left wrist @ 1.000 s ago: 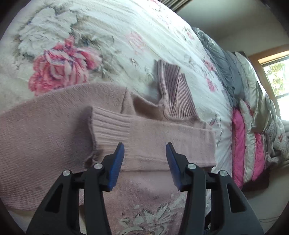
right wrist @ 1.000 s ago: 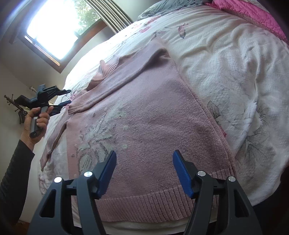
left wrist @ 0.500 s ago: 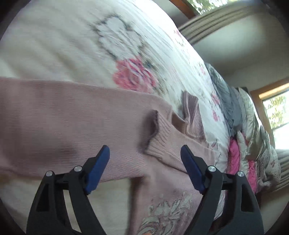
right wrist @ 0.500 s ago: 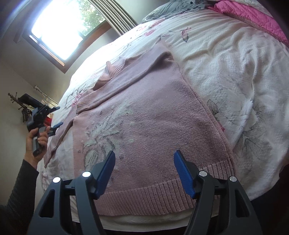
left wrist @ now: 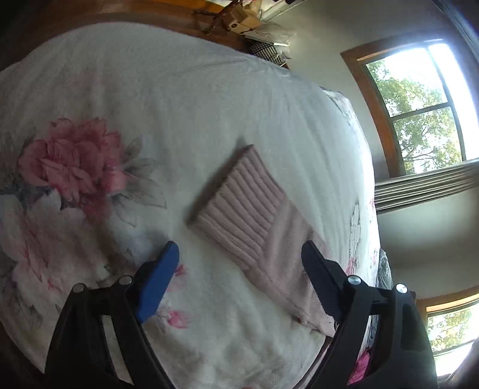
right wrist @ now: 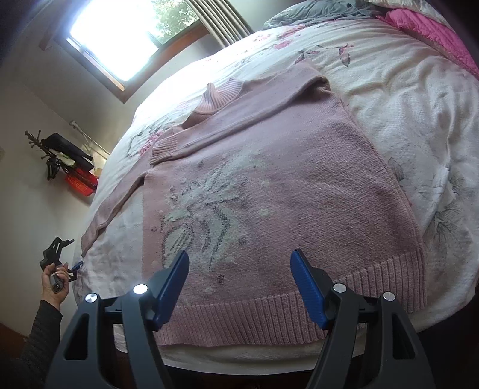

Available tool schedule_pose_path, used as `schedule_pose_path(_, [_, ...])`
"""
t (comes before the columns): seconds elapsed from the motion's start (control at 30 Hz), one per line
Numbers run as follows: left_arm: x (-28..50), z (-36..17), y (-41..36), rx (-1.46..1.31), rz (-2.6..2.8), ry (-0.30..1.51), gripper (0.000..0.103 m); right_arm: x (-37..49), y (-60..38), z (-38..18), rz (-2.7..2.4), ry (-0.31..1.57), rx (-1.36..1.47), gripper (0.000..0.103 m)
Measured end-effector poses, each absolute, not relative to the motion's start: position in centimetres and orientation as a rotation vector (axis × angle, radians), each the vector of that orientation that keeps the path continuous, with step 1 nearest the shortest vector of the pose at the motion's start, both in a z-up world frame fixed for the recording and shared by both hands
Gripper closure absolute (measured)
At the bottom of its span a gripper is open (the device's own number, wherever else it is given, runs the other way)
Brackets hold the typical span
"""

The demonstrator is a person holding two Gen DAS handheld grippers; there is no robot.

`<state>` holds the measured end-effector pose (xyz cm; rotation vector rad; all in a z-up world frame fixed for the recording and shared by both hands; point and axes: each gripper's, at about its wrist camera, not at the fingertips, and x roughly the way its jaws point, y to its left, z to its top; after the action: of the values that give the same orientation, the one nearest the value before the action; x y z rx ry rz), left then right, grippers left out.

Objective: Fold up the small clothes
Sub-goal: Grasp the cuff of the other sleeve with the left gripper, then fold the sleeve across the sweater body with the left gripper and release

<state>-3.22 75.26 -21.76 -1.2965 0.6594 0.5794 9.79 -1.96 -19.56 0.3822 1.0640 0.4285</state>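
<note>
Both jaws gape empty: left gripper lines up on the outstretched sleeve cuff, right gripper over the sweater hem at the bed edge.

bed: white floral bedspread | on it: pink sweater flat, 1 sleeve folded across chest

Pale walls; a bright wood-framed window at eleven o'clock, grey curtain beside it — floral bedspread (pink quilt at one o'clock).
</note>
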Motion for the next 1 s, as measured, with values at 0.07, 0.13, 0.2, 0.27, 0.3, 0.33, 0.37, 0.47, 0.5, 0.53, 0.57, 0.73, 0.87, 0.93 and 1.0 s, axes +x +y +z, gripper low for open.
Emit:
schedule_pose_path(0.07, [-2.7, -22.6, 75.8, -1.307, 0.565, 0.656, 0.022, 9.7, -1.0, -19.2, 0.438, 1.060, 0.363, 0.032])
schedule_pose_path(0.13, [-1.9, -22.8, 76.2, -1.290, 0.569, 0.652, 0.023, 9.6, -0.3, -18.8, 0.447, 1.058, 0.349, 0.032])
schedule_pose_path(0.2, [-1.1, -22.8, 76.3, -1.274, 0.604, 0.663, 0.041, 9.5, 0.1, -18.6, 0.453, 1.057, 0.339, 0.032])
schedule_pose_path(0.27, [-1.0, -22.7, 76.6, -1.274, 0.634, 0.680, 0.064, 9.6, 0.5, -18.4, 0.455, 1.053, 0.331, 0.032])
schedule_pose_path(0.3, [-0.9, -22.8, 76.8, -1.285, 0.627, 0.677, 0.090, 9.6, 0.5, -18.3, 0.455, 1.051, 0.329, 0.032])
schedule_pose_path(0.33, [-0.8, -22.9, 76.9, -1.303, 0.612, 0.672, 0.089, 9.8, 0.6, -18.3, 0.457, 1.050, 0.327, 0.032])
schedule_pose_path(0.37, [-0.8, -22.7, 76.9, -1.305, 0.610, 0.662, 0.090, 10.0, 0.7, -18.2, 0.460, 1.049, 0.322, 0.032])
schedule_pose_path(0.47, [0.0, -20.5, 75.9, -1.249, 0.579, 0.630, 0.091, 10.6, 1.3, -17.7, 0.481, 1.034, 0.276, 0.032])
schedule_pose_path(0.5, [0.7, -19.1, 75.3, -1.221, 0.554, 0.621, 0.092, 11.0, 1.5, -17.5, 0.488, 1.030, 0.256, 0.032])
schedule_pose_path(0.53, [1.5, -17.8, 74.4, -1.192, 0.528, 0.615, 0.092, 11.3, 1.7, -17.2, 0.497, 1.028, 0.243, 0.032])
schedule_pose_path(0.57, [2.6, -16.2, 73.4, -1.156, 0.499, 0.611, 0.092, 11.7, 1.9, -17.0, 0.505, 1.027, 0.237, 0.032])
schedule_pose_path(0.73, [10.2, -8.6, 67.0, -0.985, 0.317, 0.601, 0.092, 13.6, 2.2, -16.7, 0.542, 1.047, 0.263, 0.032])
schedule_pose_path(0.87, [17.5, -5.0, 60.9, -0.876, 0.176, 0.639, 0.092, 14.6, 2.0, -16.9, 0.549, 1.066, 0.300, 0.031])
schedule_pose_path(0.93, [21.3, -4.3, 57.8, -0.830, 0.112, 0.670, 0.092, 15.2, 1.9, -17.0, 0.551, 1.073, 0.304, 0.031])
schedule_pose_path(1.0, [24.5, -4.4, 54.3, -0.779, 0.061, 0.709, 0.092, 16.0, 1.8, -17.1, 0.551, 1.072, 0.301, 0.029])
